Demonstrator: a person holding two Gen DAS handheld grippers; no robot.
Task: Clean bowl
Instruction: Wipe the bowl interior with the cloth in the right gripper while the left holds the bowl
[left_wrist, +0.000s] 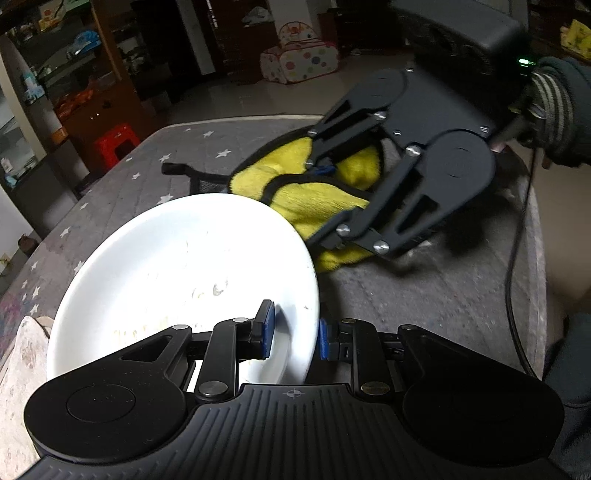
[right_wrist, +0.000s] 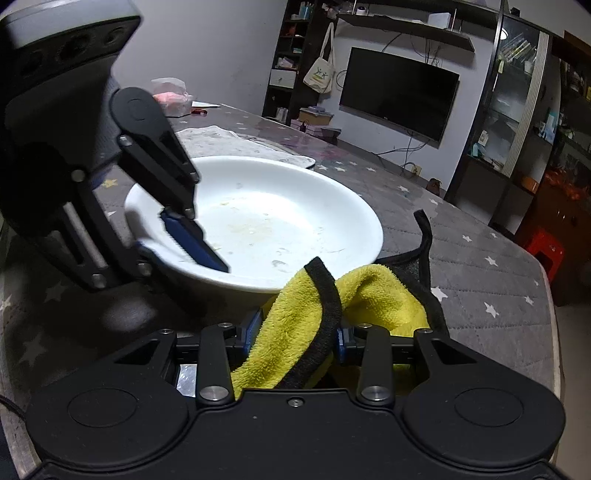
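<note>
A white shallow bowl (left_wrist: 177, 273) with faint food smears stands on a grey star-patterned table cover (left_wrist: 424, 295). My left gripper (left_wrist: 293, 334) is shut on the bowl's near rim, one blue pad inside and one outside. The bowl also shows in the right wrist view (right_wrist: 280, 218), with the left gripper (right_wrist: 184, 240) clamped on its left rim. My right gripper (right_wrist: 295, 336) is shut on a yellow cloth with black trim (right_wrist: 295, 325), just beside the bowl's rim. In the left wrist view the cloth (left_wrist: 314, 206) lies bunched behind the bowl under the right gripper (left_wrist: 332, 240).
A pale placemat (right_wrist: 236, 140) lies behind the bowl. A pink packet (right_wrist: 171, 96) sits at the table's far end. A red stool (left_wrist: 116, 142) stands on the floor beyond the table edge. A black cable (left_wrist: 517, 258) runs down the right side.
</note>
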